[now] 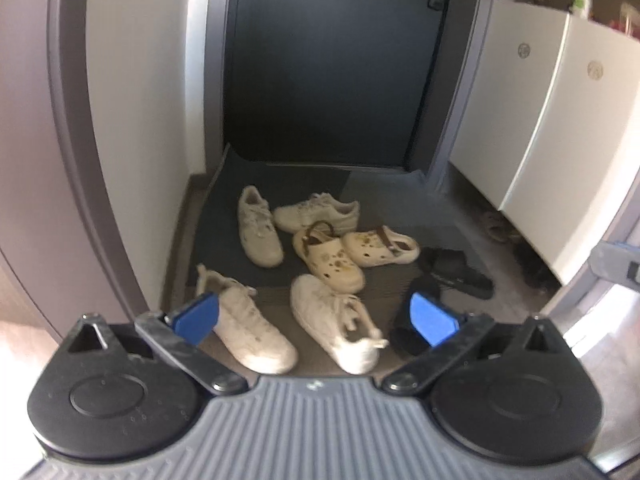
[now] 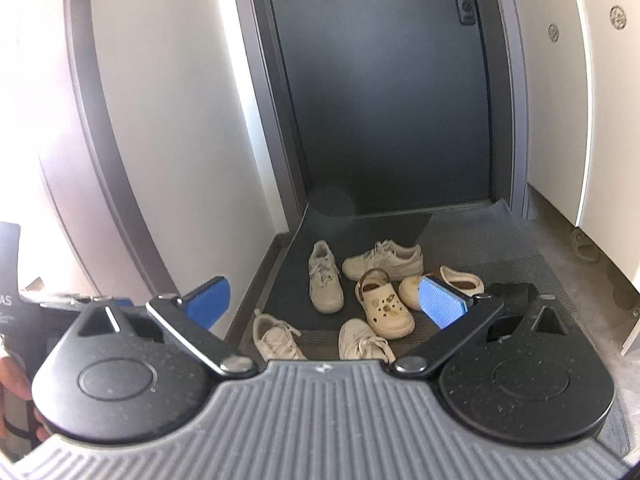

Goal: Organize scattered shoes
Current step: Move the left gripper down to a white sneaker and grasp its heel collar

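Note:
Scattered shoes lie on a dark doormat [image 1: 224, 248] before a dark door. Two white sneakers [image 1: 258, 226] [image 1: 318, 212] lie at the back, two cream clogs [image 1: 328, 260] [image 1: 382, 246] in the middle, two more white sneakers [image 1: 248, 324] [image 1: 336, 324] nearest me, and black slides [image 1: 456, 270] on the right. My left gripper [image 1: 316, 316] is open and empty, above the near sneakers. My right gripper [image 2: 324, 304] is open and empty, further back; the clogs [image 2: 386, 304] and sneakers [image 2: 326, 278] show between its fingers.
The dark door [image 1: 332, 60] closes the back. A white wall [image 1: 132, 120] stands on the left and a white cabinet [image 1: 540, 120] on the right, with tan slippers [image 1: 496, 226] beneath it. Grey floor [image 1: 500, 304] lies right of the mat.

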Tool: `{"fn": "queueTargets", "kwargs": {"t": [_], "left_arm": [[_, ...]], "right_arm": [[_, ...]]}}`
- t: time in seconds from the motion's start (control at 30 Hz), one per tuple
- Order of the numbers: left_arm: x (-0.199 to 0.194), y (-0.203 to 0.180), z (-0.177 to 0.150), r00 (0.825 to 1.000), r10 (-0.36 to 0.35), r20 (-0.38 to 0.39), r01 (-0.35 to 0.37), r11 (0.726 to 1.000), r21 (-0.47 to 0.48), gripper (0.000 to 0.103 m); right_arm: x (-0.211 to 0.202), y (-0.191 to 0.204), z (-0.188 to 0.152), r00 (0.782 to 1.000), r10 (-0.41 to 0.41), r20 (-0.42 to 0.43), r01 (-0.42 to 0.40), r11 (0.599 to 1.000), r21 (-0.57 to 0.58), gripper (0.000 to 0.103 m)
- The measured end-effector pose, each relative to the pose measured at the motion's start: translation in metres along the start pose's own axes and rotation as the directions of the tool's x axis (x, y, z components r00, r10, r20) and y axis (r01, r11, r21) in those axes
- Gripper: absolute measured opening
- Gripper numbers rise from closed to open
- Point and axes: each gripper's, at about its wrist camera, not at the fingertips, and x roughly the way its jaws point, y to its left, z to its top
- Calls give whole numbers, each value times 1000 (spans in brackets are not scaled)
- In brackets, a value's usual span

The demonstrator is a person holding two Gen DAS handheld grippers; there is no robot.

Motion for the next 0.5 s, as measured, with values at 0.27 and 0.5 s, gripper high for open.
{"fn": "queueTargets", "kwargs": {"t": [0.27,0.5], "left_arm": [[46,39,10,998,48,-32,-49,999,-19,103],[90,52,8,996,18,-89,-22,999,-41,103]], "right_arm": [[43,3,17,997,76,-31,-78,994,-72,103],[92,0,4,990,60,-126,-71,994,-80,103]]}}
